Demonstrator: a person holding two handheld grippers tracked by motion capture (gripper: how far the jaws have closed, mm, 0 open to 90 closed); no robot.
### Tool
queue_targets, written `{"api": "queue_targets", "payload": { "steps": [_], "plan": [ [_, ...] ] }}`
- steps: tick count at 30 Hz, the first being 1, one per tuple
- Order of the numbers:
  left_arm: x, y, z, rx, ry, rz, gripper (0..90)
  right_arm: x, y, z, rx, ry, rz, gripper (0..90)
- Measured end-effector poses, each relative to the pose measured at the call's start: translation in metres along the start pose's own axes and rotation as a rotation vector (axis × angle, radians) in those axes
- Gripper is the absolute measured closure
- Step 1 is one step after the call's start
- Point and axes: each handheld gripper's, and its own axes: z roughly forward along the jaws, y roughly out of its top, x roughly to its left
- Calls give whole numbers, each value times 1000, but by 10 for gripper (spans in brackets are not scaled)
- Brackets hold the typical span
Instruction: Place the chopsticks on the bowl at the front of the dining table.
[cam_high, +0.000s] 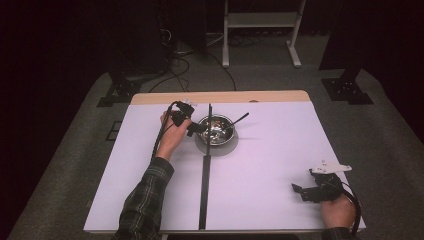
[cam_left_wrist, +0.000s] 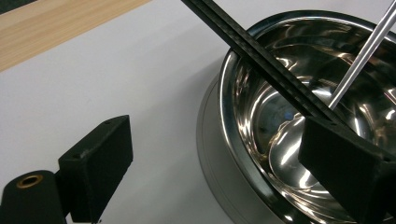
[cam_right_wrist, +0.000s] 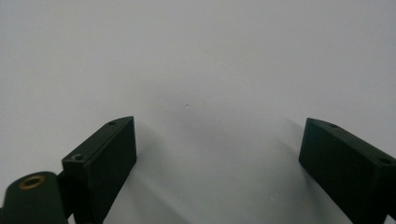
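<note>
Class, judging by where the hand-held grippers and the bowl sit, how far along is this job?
Early. Done: the left hand-held gripper has reached the steel bowl, jaws open astride its rim. In hand: gripping that rim. Left: moving the bowl, with the utensil inside; the right hand-held gripper rests open, apart.

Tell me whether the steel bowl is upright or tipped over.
Upright. The bowl sits flat on the white table, mouth up, with a spoon leaning inside it.

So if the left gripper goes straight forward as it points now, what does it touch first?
Most likely the rim of the steel bowl: the left gripper is open, with one jaw outside the bowl and one over its inside. The spoon lies deeper in the bowl. Depth is hard to judge.
</note>
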Motion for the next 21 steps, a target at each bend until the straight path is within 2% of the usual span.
{"api": "queue_targets", "payload": {
  "steps": [4, 7, 12, 18, 19, 21],
  "plan": [
    [-1, 0, -1, 0, -4, 0, 92, 0, 0, 0, -1, 0, 0, 95],
    [2, -2, -6, -16, -15, -23, 93, 0, 0, 0, -1, 0, 0, 94],
    [0, -8, -18, -31, -43, -20, 93, 0, 0, 0, -1, 0, 1, 94],
    [-8, -16, -47, -96, -118, -11, 129, 0, 0, 0, -1, 0, 1, 95],
    [-11, -17, -53, -102, -130, 0, 135, 0, 0, 0, 0, 0, 0, 95],
    [-15, -20, -63, -111, -129, 21, 194, 0, 0, 0, 0, -1, 0, 95]
  ]
}}
